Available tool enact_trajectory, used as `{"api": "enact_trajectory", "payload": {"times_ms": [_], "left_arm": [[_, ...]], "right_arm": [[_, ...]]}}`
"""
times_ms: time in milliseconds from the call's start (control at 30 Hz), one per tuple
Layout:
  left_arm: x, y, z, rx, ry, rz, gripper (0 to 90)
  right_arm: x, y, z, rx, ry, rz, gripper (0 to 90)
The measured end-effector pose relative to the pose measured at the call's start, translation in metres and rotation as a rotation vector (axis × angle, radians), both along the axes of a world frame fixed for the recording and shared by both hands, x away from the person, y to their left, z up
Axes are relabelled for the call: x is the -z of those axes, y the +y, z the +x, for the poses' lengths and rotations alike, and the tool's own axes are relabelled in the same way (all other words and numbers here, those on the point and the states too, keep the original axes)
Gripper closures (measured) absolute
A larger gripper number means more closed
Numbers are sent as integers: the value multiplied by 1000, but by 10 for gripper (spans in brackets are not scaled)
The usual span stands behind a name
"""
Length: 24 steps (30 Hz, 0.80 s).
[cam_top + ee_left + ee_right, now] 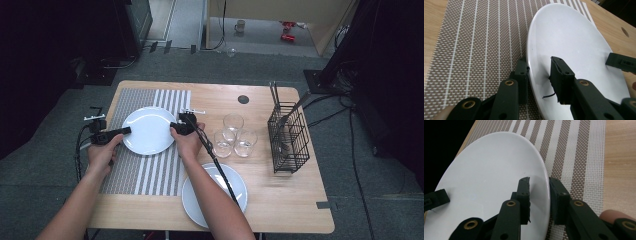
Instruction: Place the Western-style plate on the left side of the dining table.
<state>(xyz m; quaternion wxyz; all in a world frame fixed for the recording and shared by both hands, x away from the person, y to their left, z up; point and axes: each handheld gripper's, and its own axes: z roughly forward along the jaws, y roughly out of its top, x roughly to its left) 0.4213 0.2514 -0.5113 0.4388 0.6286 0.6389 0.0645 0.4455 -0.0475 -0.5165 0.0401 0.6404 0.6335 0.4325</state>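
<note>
Holding a white plate (pixel 148 131) by its two sides, a person stands at the wooden counter (pixel 280 197) with a black tool in each hand. The left tool (pixel 125 131) pinches the plate's left edge. In the left gripper view, one jaw sits under the rim and the other lies on top of the plate (pixel 571 47), so it is closed on the plate. The right tool (pixel 175 127) does the same on the other side. In the right gripper view, its two jaws squeeze the rim of the plate (pixel 489 170) from both sides.

The plate is over a striped mat (pixel 150 172) that lies on the left part of the counter. I cannot tell if the plate touches the mat or is a little above it.

A second white plate (pixel 237 187) sits near the front edge of the counter, partly under the person's right arm. Three clear glasses (pixel 233 136) stand close together in the middle of the counter. To their right stands a black wire basket (pixel 288 140) with some long things sticking up out of it.

On the floor far behind the counter are a mug (pixel 240 25) and something red (pixel 288 30). I can see no words or labels to read on anything.
</note>
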Motion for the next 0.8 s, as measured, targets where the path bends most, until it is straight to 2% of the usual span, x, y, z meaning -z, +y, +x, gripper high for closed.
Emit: {"api": "enact_trajectory", "payload": {"times_ms": [167,300,400,533,700,800], "left_arm": [[2,-1,2,-10,-9,15,680],[1,-5,1,-18,-17,45,658],[1,-6,0,-13,-28,61,627],[0,-7,-2,2,-39,94,590],[-3,-8,-4,-1,-73,160,520],[-4,-8,-6,0,-82,180,502]], "right_arm": [[0,1,1,-16,-17,-14,721],[1,2,2,-32,-43,-32,710],[2,2,1,-49,-61,-38,684],[2,1,0,-51,-60,-35,667],[-1,-8,-4,-59,-134,-97,583],[-3,-9,-6,-78,-146,-103,572]]}}
